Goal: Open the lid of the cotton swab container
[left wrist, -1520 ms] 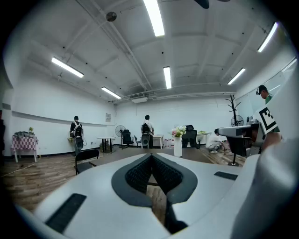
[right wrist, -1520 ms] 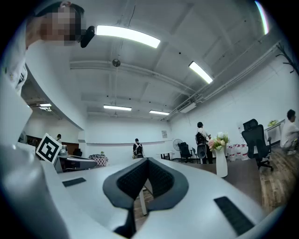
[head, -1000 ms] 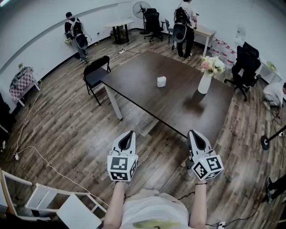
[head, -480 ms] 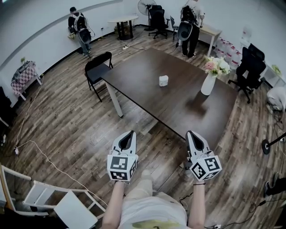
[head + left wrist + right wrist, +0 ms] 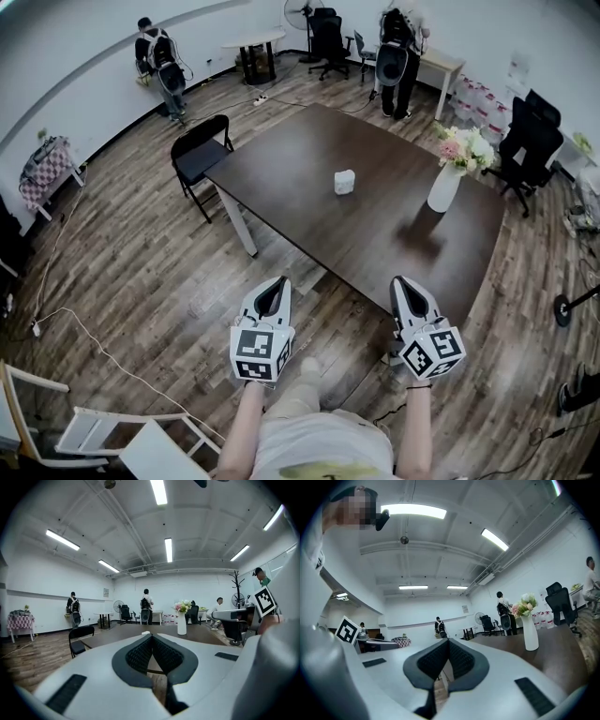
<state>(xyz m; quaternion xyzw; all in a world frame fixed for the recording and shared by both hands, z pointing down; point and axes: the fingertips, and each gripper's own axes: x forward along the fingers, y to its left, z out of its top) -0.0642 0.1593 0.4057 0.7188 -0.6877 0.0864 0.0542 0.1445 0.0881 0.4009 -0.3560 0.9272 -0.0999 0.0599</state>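
White swab container (image 5: 344,182) sitting mid dark table (image 5: 375,234), well beyond left gripper (image 5: 274,283) and right gripper (image 5: 404,282); both hovering off table's near edge, jaws closed, gripping nothing.

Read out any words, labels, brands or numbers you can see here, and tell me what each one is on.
No text is readable in any view.
Marker cubes on the left hand-held gripper and right hand-held gripper: square patterns only, no letters.
White container on the table: no print legible.
Wall notice: too small to read.
Boxes by the wall: red marks, too blurred.
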